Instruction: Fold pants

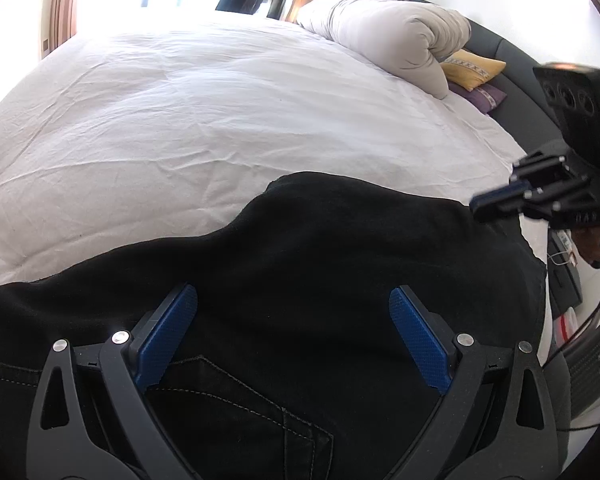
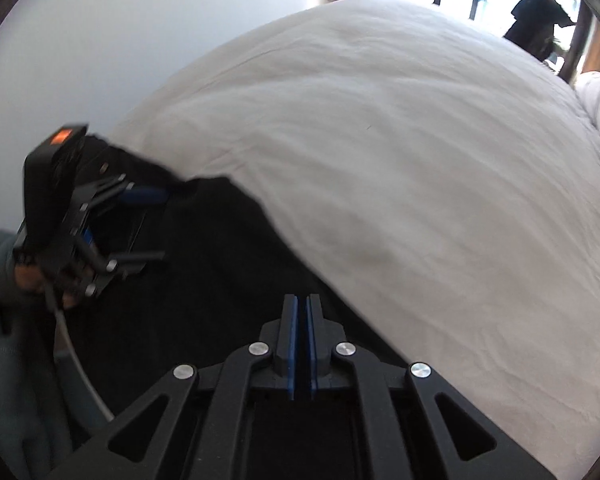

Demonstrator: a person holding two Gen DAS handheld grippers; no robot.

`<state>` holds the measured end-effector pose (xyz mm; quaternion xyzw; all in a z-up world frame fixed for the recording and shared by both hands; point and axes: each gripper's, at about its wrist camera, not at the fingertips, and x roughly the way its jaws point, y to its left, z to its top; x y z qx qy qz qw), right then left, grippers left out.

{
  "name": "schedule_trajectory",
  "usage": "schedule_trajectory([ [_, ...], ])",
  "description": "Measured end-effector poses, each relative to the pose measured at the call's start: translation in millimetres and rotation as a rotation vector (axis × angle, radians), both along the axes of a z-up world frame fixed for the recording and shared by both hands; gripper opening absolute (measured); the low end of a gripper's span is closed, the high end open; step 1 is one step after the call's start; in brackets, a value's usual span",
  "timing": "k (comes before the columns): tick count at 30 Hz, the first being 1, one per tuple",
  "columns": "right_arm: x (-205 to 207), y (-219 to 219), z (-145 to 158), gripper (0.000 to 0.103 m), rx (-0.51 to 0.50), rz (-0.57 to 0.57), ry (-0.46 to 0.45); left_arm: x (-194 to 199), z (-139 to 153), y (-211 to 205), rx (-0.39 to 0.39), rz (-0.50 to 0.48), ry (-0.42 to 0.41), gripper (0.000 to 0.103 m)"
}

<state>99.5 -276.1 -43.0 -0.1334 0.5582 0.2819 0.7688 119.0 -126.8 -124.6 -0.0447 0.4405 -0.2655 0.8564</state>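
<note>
The bed (image 1: 180, 112) lies bare across the middle and left of the left wrist frame, open for passing. At upper right a rolled duvet (image 1: 388, 32) and cushions (image 1: 474, 66) block the way. The pants (image 1: 300, 260) cover the lower frame.

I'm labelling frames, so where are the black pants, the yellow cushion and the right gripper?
black pants (image 1: 340, 248): left wrist view, flat middle of the fabric.
yellow cushion (image 1: 474, 68): left wrist view, its top face.
right gripper (image 2: 301, 304): right wrist view, between its fingertips.

Left tongs (image 1: 293, 316) gape wide, angled down; right tongs (image 2: 301, 312) pressed together, pointing steeply down.
</note>
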Motion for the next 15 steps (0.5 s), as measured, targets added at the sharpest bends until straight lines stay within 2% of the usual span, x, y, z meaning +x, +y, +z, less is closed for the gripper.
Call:
schedule_trajectory([
  [2, -1, -3, -27, 0.004, -0.028, -0.026, 0.038, 0, 0, 0, -0.001, 0.0, 0.0, 0.098],
  [3, 6, -8, -40, 0.004, -0.053, -0.072, 0.03, 0, 0, 0, 0.001, 0.0, 0.0, 0.098],
  [4, 14, -20, -50, 0.0, -0.062, -0.146, 0.016, 1, 0, -1, 0.002, 0.0, -0.001, 0.098],
  [5, 22, -33, -54, 0.0, -0.004, -0.209, 0.024, 0, 0, -1, 0.003, 0.0, -0.001, 0.098],
  [6, 28, -43, -55, 0.0, 0.033, -0.264, -0.004, 0, 0, -1, 0.004, 0.002, 0.0, 0.098],
  [7, 32, -51, -53, 0.0, -0.075, -0.355, -0.094, 1, 0, -1, 0.004, 0.003, 0.0, 0.098],
  [8, 37, -58, -56, 0.0, -0.147, -0.415, -0.111, 1, 0, -1, 0.005, 0.003, 0.0, 0.098],
  [10, 36, -69, -46, 0.0, -0.101, -0.472, -0.114, 1, 1, -2, 0.01, 0.002, -0.002, 0.098],
  [13, 19, -43, -13, 0.004, 0.072, -0.357, -0.142, 2, 0, -3, 0.013, 0.001, -0.003, 0.098],
  [15, 14, -7, -2, 0.005, 0.115, -0.216, -0.127, 1, 0, -5, 0.032, -0.001, -0.008, 0.098],
])
